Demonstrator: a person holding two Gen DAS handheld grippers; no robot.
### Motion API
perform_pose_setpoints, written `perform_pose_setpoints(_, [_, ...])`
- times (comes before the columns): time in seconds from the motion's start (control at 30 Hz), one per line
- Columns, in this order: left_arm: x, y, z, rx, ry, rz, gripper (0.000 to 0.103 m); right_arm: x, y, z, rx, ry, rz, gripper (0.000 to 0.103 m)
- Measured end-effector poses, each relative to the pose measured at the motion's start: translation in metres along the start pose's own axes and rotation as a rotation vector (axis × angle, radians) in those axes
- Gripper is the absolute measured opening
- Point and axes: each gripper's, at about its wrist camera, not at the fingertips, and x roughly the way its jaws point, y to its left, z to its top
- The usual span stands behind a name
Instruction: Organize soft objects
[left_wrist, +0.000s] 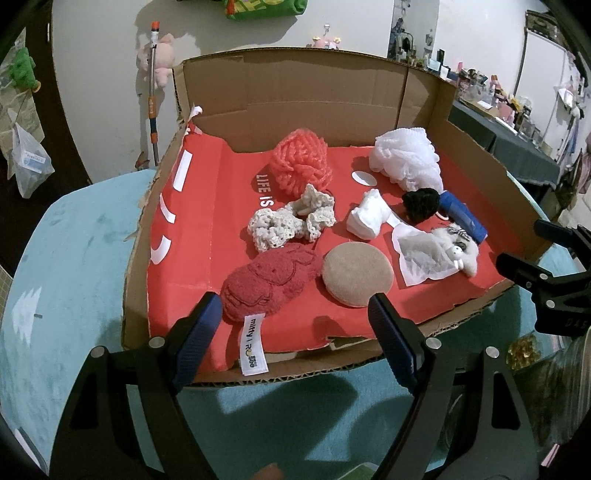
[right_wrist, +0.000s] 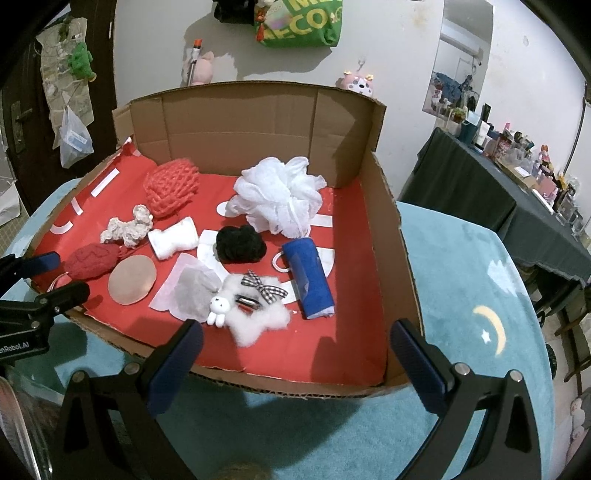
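Note:
A shallow cardboard box (left_wrist: 295, 96) with a red floor holds several soft items. They include a red plush cloth (left_wrist: 266, 280) with a white label, a tan round puff (left_wrist: 356, 273), a cream crochet scrunchie (left_wrist: 291, 219), a coral mesh ball (left_wrist: 301, 162), a white mesh loofah (right_wrist: 280, 195), a black scrunchie (right_wrist: 240, 243), a blue roll (right_wrist: 310, 277) and a white fluffy clip (right_wrist: 255, 314) with a bow. My left gripper (left_wrist: 293, 310) hangs open over the box's near edge, its left finger beside the red plush. My right gripper (right_wrist: 297, 332) is open too, just short of the fluffy clip.
The box rests on a teal fuzzy surface (left_wrist: 74, 258) with a moon pattern (right_wrist: 491, 328). Right of it is a dark-covered table (right_wrist: 480, 192) crowded with small things. A green bag (right_wrist: 299, 22) and plush toys hang on the wall behind.

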Motion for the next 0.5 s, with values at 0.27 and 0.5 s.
perform_pose_setpoints(0.27, [-0.0004,0.0,-0.0002,0.0,-0.001,-0.001,0.081,0.0002,0.0004,-0.0005,0.001,-0.001,0.001,0.103])
perform_pose_setpoints(0.5, [-0.001,-0.0004,0.0001,-0.001,-0.002,-0.005,0.081,0.0002,0.0004,-0.001,0.001,-0.002,-0.001,0.103])
